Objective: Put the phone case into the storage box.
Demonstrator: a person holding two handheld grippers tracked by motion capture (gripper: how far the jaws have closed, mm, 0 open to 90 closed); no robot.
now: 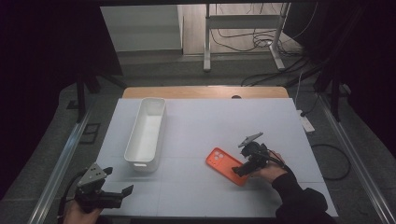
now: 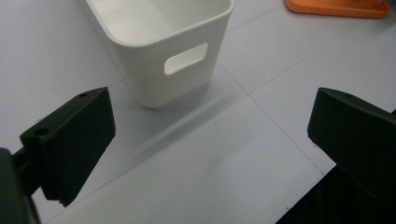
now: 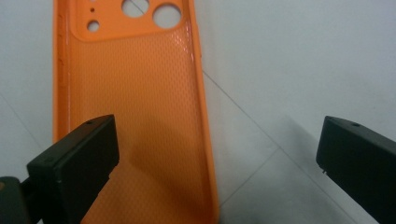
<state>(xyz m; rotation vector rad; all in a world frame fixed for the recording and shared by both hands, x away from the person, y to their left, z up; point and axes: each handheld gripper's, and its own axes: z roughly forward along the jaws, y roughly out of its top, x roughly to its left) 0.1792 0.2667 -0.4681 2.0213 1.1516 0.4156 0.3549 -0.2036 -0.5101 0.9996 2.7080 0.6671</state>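
An orange phone case (image 1: 226, 166) lies hollow side up on the white table, right of centre; its camera cut-outs point to the far left. My right gripper (image 1: 242, 169) hovers open over the case's near end. In the right gripper view one jaw stands over the case (image 3: 140, 107) and the other over bare table, with nothing between them. A long white bin (image 1: 146, 133) stands empty at the left centre. My left gripper (image 1: 122, 191) is open near the table's front left corner, aimed at the bin's (image 2: 163, 42) near end with its handle slot.
The white table top (image 1: 201, 126) has bare room between bin and case. A wooden edge (image 1: 205, 92) runs along the back. Beyond it stand a metal stand's legs and loose cables (image 1: 252, 39) on the floor. A cable lies to the right (image 1: 334, 161).
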